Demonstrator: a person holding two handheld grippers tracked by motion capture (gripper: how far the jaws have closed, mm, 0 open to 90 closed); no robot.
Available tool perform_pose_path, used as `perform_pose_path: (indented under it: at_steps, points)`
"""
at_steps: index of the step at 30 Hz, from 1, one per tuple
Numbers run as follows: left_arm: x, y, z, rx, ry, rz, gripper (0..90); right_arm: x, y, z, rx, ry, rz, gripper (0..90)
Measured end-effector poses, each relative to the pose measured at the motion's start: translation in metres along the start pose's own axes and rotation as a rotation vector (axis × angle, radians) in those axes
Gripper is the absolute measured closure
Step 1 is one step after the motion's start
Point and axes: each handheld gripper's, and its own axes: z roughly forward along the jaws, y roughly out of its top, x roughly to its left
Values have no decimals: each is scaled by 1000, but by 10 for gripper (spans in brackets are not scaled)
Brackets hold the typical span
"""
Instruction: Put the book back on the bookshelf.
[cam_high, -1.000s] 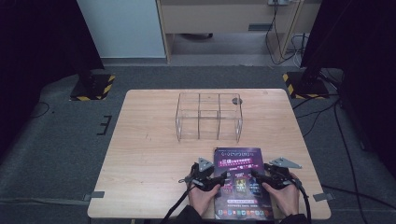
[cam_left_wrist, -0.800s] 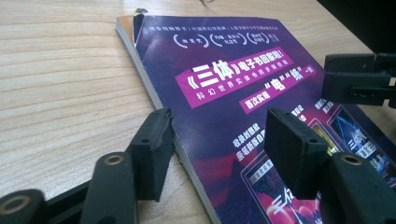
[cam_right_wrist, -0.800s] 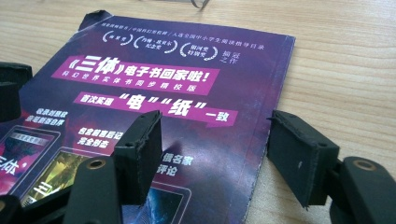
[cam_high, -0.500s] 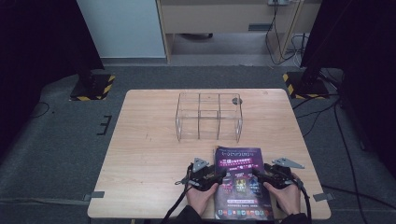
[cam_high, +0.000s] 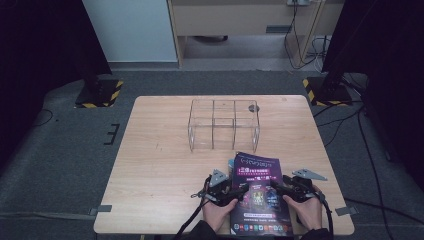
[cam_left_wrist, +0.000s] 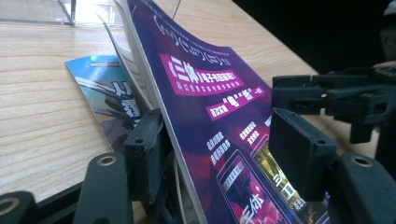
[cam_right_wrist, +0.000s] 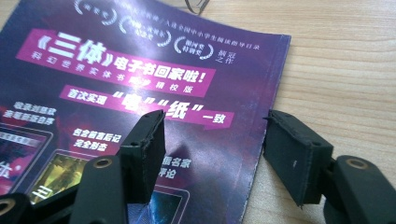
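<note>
Magazine (cam_high: 259, 195), purple-covered, with white and pink Chinese lettering and pictures of tablet screens on its front; lies on the near part of the worktop (cam_high: 160, 165), close to the person's edge, its top end pointing toward the far side.

Second magazine (cam_left_wrist: 109, 105), blue cover with a drawn figure; lies flat on the wood under the purple one, and a strip of it shows past that one's left edge.

Left gripper (cam_high: 231, 192), black, two-jaw, held in the person's left hand (cam_high: 216, 215) at the purple magazine's left edge. The left gripper view shows the cover and several pages lifted off the blue one and passing between the jaws; one jaw sits under the raised pages and against them, the other stands clear above the cover. Jaws parted, not clamped; they have just been opening, with the magazine's edge between them.

Right gripper (cam_high: 280, 187), same make, held in the right hand (cam_high: 306, 212) at the magazine's right edge. In the right gripper view one jaw hovers over the cover, the other over bare wood just beside the spine edge, so the edge lies in the gap. Jaws parted, gripping nothing; whether either pad touches the paper cannot be told.

Wire rack (cam_high: 224, 124), clear-sided, divided into compartments; stands upright at the middle of the far half of the worktop, just beyond the purple magazine's top end.

Small dark round object (cam_high: 253, 108), on the wood just behind the rack's right end; too small to identify.
</note>
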Motion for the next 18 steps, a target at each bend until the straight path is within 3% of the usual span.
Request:
perform_pose_path:
  at_steps: [8, 14, 17, 18]
  points:
    - [4, 3, 6, 44, -2, -23, 342, 0, 0, 0, -1, -1, -8, 388]
    - [-2, 3, 6, 35, 26, 34, 382, 0, 0, 0, 1, 1, -6, 387]
    - [-3, 3, 7, 53, 39, 48, 412, 0, 0, 0, 0, 0, -9, 388]
    - [-4, 3, 8, 66, 55, 70, 433, -1, 0, 0, 1, 1, -14, 387]
